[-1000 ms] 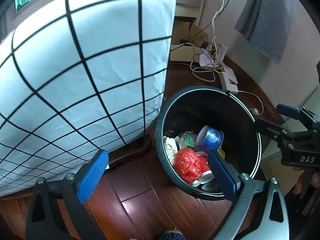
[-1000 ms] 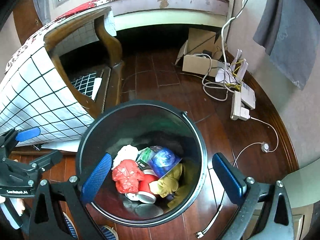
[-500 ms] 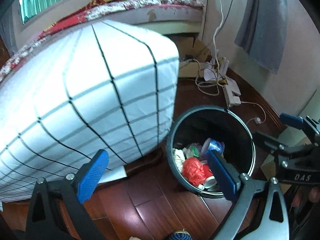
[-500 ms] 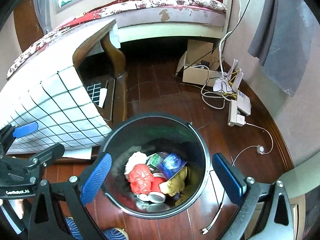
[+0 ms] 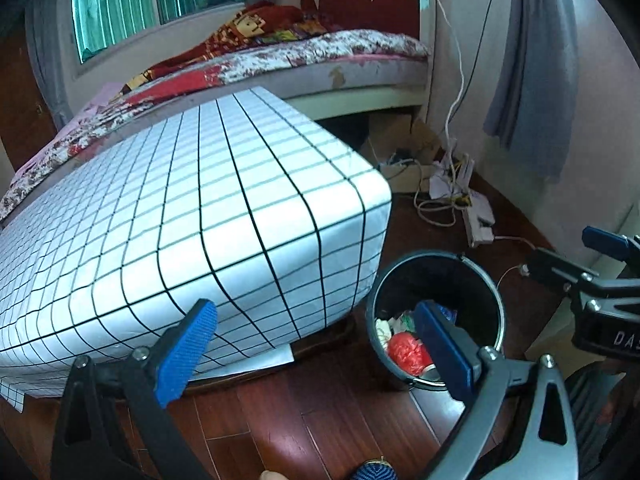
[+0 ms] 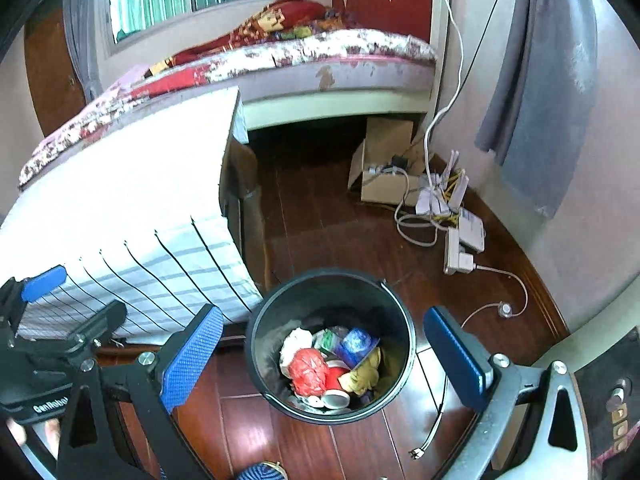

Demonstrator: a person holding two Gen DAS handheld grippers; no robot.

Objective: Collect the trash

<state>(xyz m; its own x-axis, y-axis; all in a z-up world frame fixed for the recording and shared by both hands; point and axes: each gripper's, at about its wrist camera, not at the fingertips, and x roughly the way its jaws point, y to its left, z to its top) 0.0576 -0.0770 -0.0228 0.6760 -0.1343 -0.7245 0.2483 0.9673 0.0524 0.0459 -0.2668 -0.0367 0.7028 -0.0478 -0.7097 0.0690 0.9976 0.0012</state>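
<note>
A black round trash bin (image 6: 256,332) (image 5: 494,300) stands on the dark wooden floor. Inside lie a red crumpled bag (image 6: 308,372) (image 5: 404,352), a blue wrapper (image 6: 356,342), white paper (image 6: 296,340) and a yellowish wad (image 6: 362,376). My right gripper (image 6: 320,360) hangs open high above the bin, with nothing between its blue pads. Left of the bin, my left gripper (image 5: 316,356) is also open and empty, over the table corner and the floor. Each gripper shows at the edge of the other's view.
A table under a white cloth with a black grid (image 5: 192,216) stands left of the bin. Behind are a bed (image 6: 320,56), a cardboard box (image 6: 384,168), a power strip with tangled cables (image 6: 456,248) and a grey cloth hanging on the wall (image 6: 536,92).
Both grippers have risen well above the bin, which now looks much smaller. The table top, the bed and the window have come into view. Both stay open and empty.
</note>
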